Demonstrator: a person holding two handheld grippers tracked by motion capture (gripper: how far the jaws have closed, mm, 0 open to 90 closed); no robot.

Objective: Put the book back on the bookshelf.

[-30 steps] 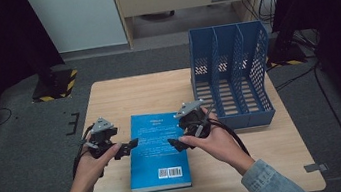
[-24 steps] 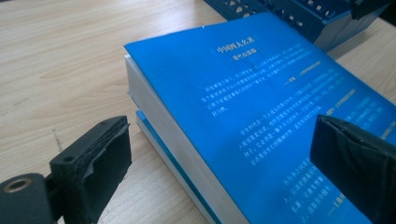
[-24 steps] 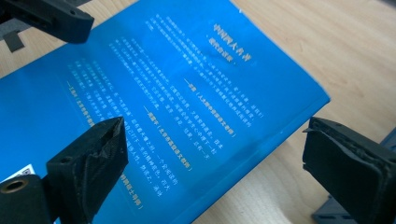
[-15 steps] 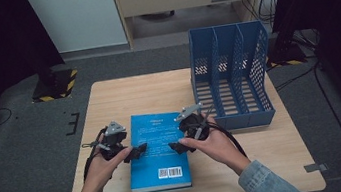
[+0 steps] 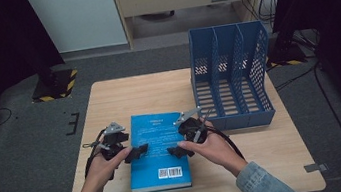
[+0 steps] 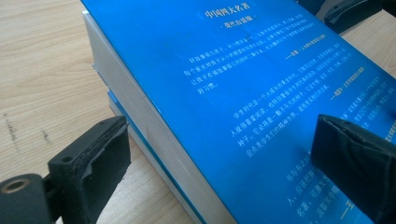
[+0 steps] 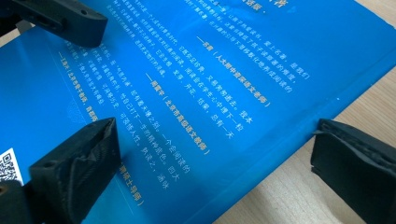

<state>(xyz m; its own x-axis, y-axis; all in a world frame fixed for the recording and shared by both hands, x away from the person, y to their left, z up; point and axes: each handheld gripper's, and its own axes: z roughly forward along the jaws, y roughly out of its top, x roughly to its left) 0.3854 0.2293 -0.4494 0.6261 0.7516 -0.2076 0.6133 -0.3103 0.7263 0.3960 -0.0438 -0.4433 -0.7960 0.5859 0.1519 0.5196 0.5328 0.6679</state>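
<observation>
- The book (image 5: 158, 150) lies flat on the table (image 5: 128, 94), back cover up, near your edge and just left of the blue file rack (image 5: 231, 75); that leaves both long edges free to reach from the sides.
- Your left hand-held gripper (image 5: 138, 152) sits at the book's left edge with its jaws spread, one over the wood beside the page block and one over the cover; nothing is pinched yet.
- Your right hand-held gripper (image 5: 176, 150) mirrors it at the right edge. Its jaws have just been opening, and they straddle the spine edge without pressing it.
- Coming at it from both sides looks like preparation to lift a heavy, wide book evenly, probably toward the rack.
- The book is thick, with a glossy blue cover, pale printed text, a barcode near you and grey-white pages; a second blue edge shows beneath it.
</observation>
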